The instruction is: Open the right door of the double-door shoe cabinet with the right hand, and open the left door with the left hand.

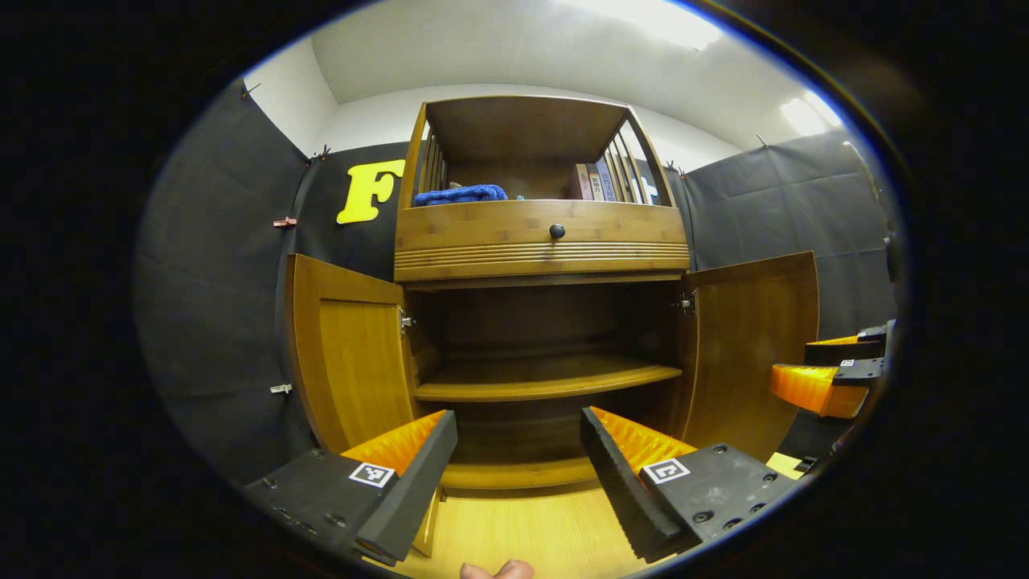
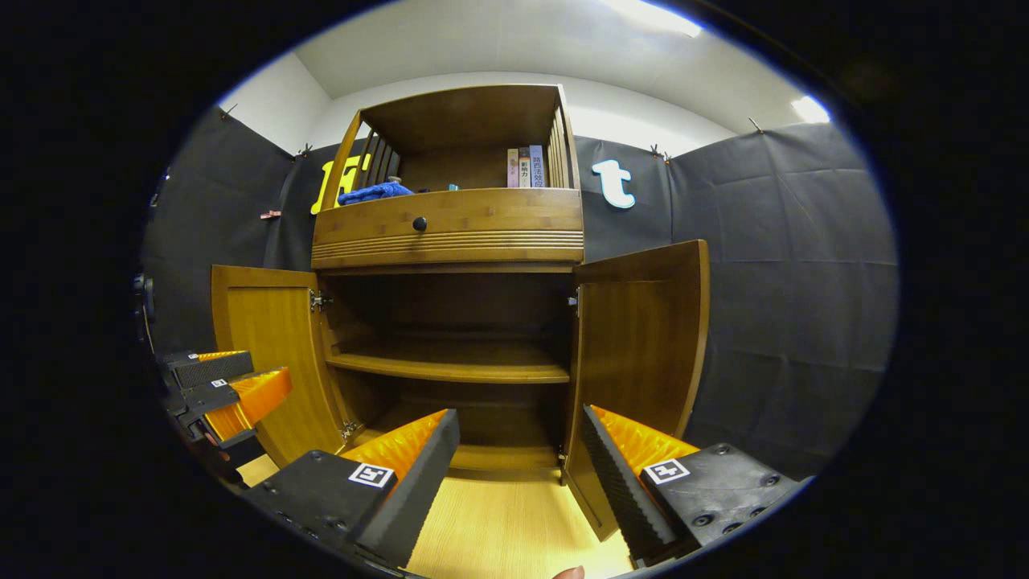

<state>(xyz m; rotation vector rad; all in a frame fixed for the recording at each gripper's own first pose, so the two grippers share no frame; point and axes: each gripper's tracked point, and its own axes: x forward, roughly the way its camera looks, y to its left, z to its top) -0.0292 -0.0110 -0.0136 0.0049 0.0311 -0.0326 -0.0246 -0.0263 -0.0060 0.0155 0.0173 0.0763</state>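
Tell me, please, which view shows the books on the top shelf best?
The right gripper view: the books stand in the open there, spines facing the camera, just left of the side slats. In the left gripper view the books are darker and partly tucked behind the slats.

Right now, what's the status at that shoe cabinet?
Left gripper and right gripper open, holding nothing. Left door and right door both swung open. Nothing in the way.

Gripper point(image 1: 518, 450) w/ square tags (screwed)

black cloth walls point(image 2: 788, 265), white ceiling point(image 2: 482, 48), wooden floor point(image 2: 506, 523)
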